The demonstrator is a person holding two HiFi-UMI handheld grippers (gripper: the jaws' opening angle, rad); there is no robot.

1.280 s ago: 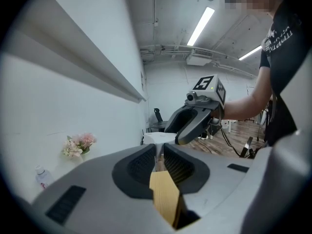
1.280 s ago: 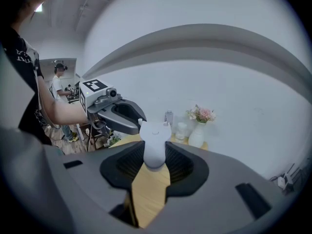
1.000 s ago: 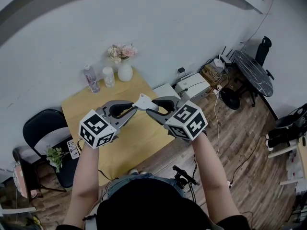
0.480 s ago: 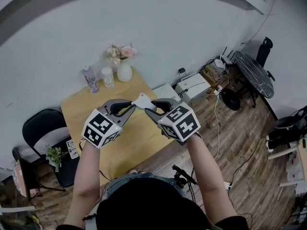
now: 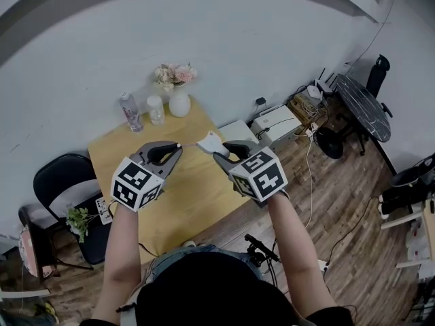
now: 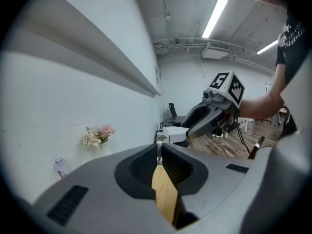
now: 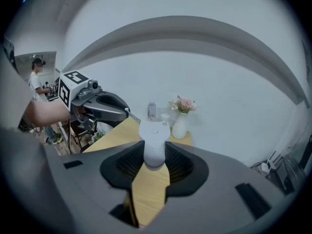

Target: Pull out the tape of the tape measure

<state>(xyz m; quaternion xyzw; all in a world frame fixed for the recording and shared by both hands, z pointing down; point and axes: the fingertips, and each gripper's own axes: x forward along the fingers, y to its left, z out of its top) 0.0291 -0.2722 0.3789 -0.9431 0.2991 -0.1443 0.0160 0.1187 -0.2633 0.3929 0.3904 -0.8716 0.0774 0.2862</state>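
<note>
Tape measure (image 5: 212, 143), a single white case, sits clamped in the right gripper (image 5: 219, 152) above one wooden table (image 5: 197, 189). The left gripper (image 5: 178, 146), jaws almost together, pinches the end of its tape (image 6: 159, 150). The two grippers face each other tip to tip. Along the table's far edge stand one vase (image 5: 179, 104) of flowers, one bottle (image 5: 130, 112) and one white cup (image 5: 156, 109). A second ago the case touched the left gripper's tips; now the grippers stand slightly apart, with a short stretch of tape between them.
</note>
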